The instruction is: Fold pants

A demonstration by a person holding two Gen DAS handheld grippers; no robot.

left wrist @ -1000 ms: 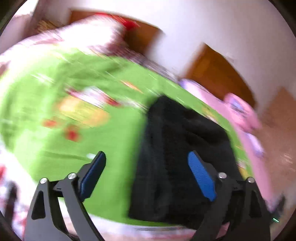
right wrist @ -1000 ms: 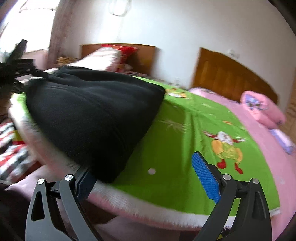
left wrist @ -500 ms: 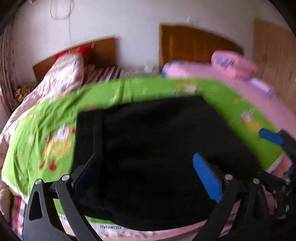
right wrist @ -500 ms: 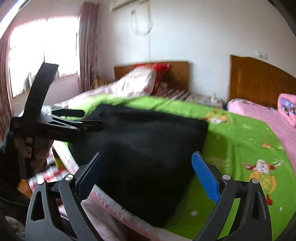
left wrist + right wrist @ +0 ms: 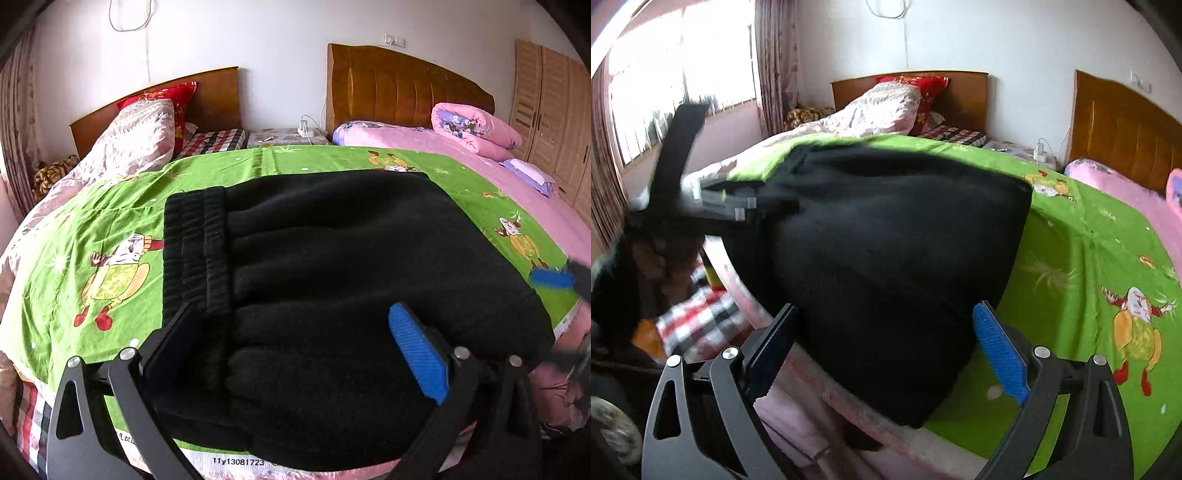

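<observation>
Pants (image 5: 332,280) folded into compact black stack, centre frame, on green sheet (image 5: 92,229) at bed edge. Left gripper (image 5: 299,350) wide, holding nothing. Right gripper (image 5: 886,354) wide, empty. Folding apparently complete; next move: withdraw or smooth stack.

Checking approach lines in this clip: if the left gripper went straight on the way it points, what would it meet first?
Most likely the folded black pants; the open left gripper frames them, near the waistband.

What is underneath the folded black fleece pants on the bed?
The black fleece pants lie on a green cartoon-print sheet, with a pink fuzzy blanket edge showing below it. Whatever lies directly under the pants is covered.
</observation>
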